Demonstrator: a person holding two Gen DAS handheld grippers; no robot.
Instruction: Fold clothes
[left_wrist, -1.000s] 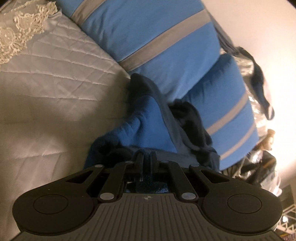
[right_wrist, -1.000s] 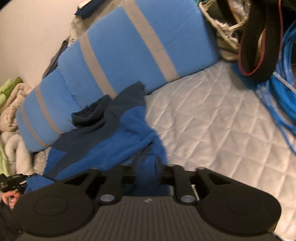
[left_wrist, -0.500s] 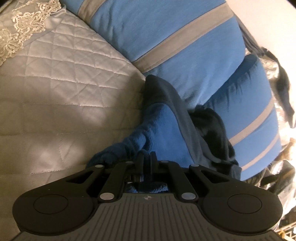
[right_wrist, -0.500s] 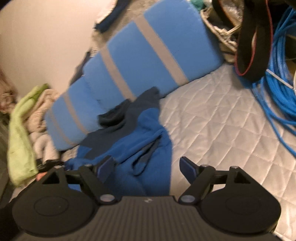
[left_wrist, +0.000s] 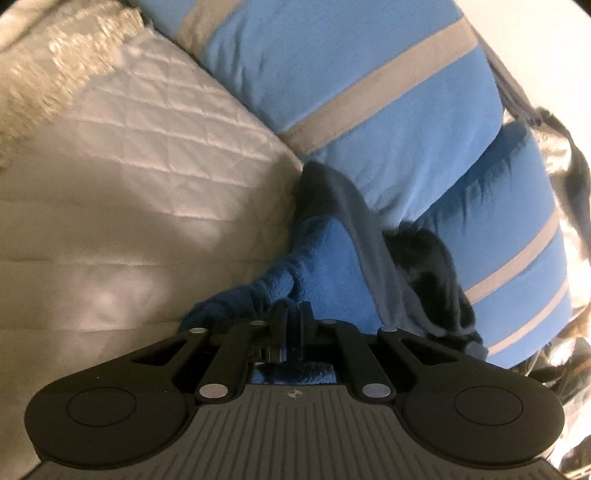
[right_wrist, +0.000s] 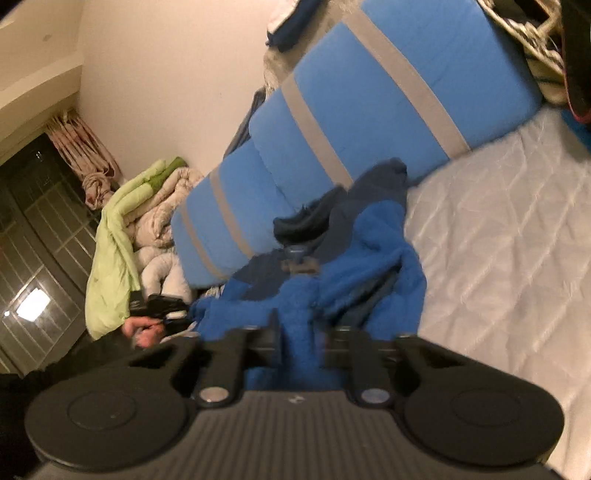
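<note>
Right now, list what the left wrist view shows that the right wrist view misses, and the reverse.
Left wrist only: the lace-trimmed fabric at the top left corner.

Right wrist only: a green and beige bedding pile, a tied curtain, a dark window, and a person's hand.

Both: the blue fleece garment, the blue pillow with grey stripes and the white quilted bedspread.

Left tool (left_wrist: 293, 325) pinches blue fleece (left_wrist: 325, 254) beside striped cushion (left_wrist: 369, 92).
</note>
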